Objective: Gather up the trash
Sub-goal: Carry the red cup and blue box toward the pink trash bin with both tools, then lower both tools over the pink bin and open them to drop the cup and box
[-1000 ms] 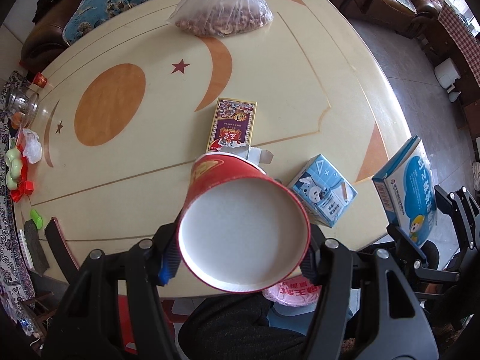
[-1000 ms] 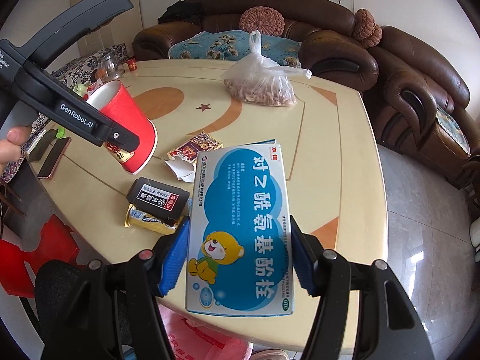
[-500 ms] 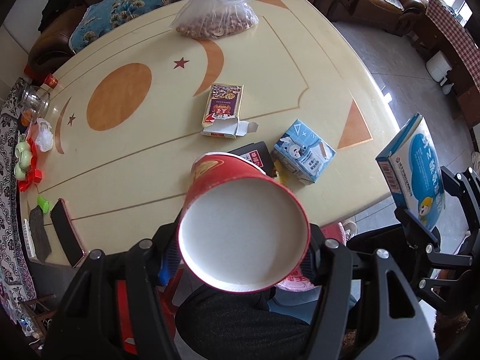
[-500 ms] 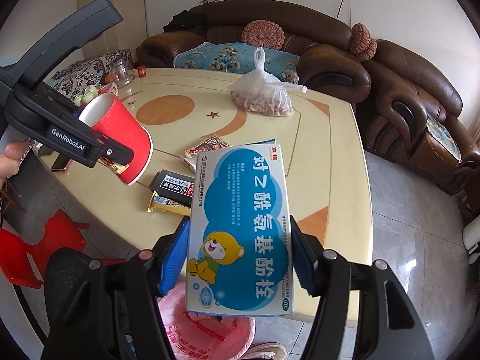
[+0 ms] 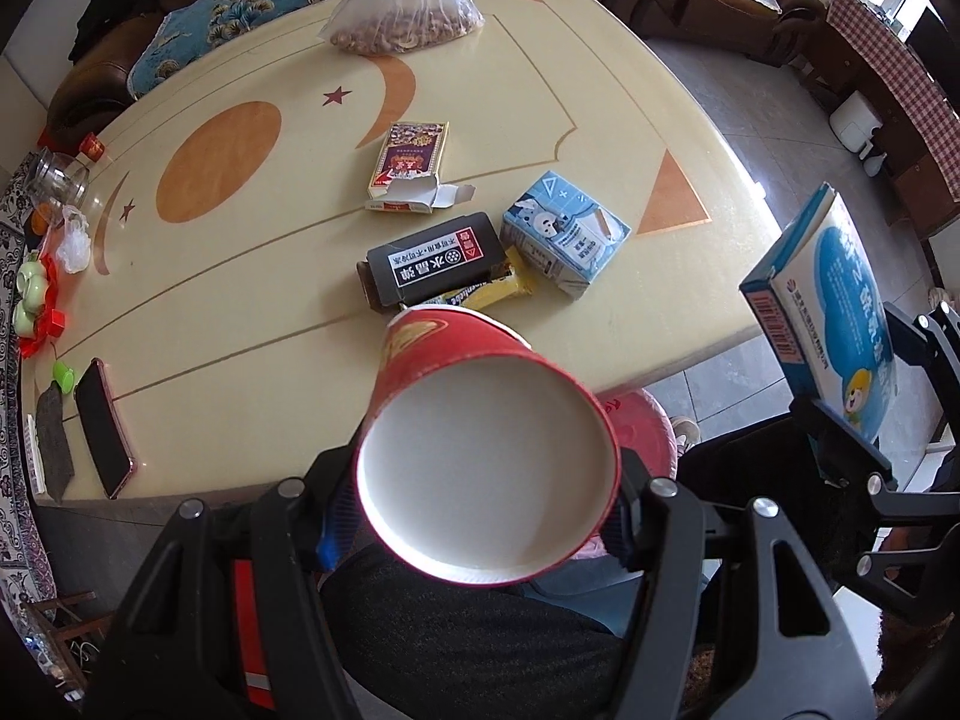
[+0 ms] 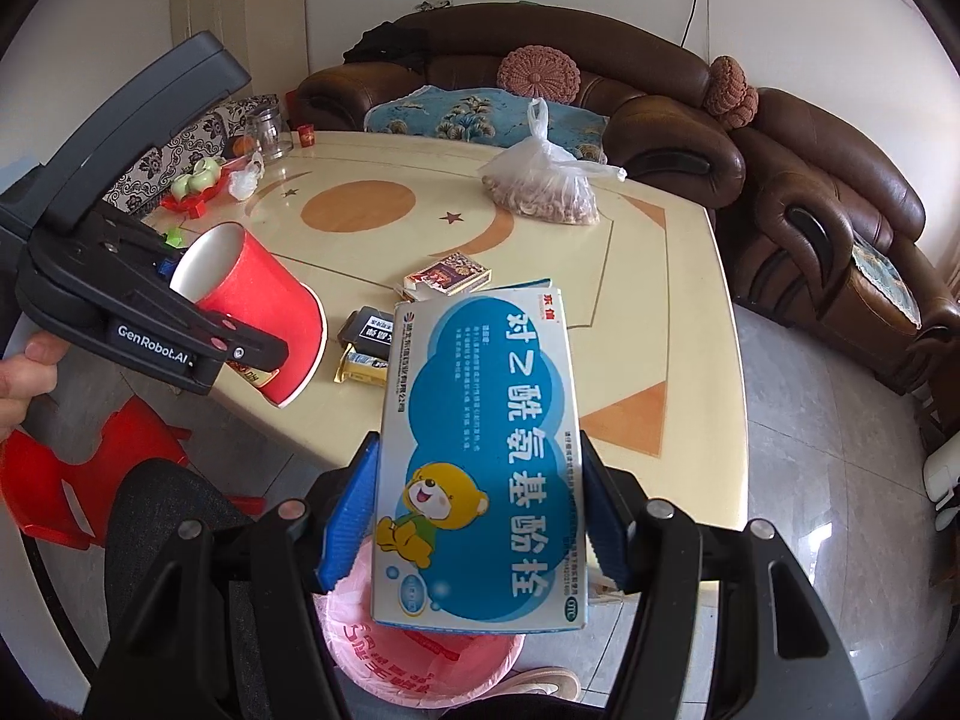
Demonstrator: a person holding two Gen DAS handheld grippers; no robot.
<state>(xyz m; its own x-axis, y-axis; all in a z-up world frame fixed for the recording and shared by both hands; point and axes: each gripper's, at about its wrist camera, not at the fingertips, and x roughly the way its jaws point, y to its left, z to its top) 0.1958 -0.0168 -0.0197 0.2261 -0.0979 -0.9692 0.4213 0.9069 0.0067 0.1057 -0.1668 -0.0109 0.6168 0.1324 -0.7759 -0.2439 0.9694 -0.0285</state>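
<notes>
My left gripper (image 5: 480, 516) is shut on a red paper cup (image 5: 480, 450), its white inside facing the camera, held off the table's near edge; it also shows in the right wrist view (image 6: 264, 306). My right gripper (image 6: 480, 522) is shut on a blue-and-white medicine box (image 6: 480, 456) with a yellow bear, held above a pink-lined trash bin (image 6: 420, 660); the box also shows in the left wrist view (image 5: 834, 336). On the cream table (image 5: 240, 360) lie a black box (image 5: 438, 261), a yellow wrapper (image 5: 486, 294), a blue milk carton (image 5: 564, 240) and an opened purple card box (image 5: 408, 168).
A bag of nuts (image 5: 408, 30) sits at the table's far side. A phone (image 5: 102, 420), a glass jar (image 5: 54, 180) and small items line the left edge. Brown sofas (image 6: 810, 192) stand behind and right. A red stool (image 6: 90, 468) stands by the table.
Both grippers have pulled back from the table and risen with their loads. The medicine box now hangs over the pink bin, and more of the table shows.
</notes>
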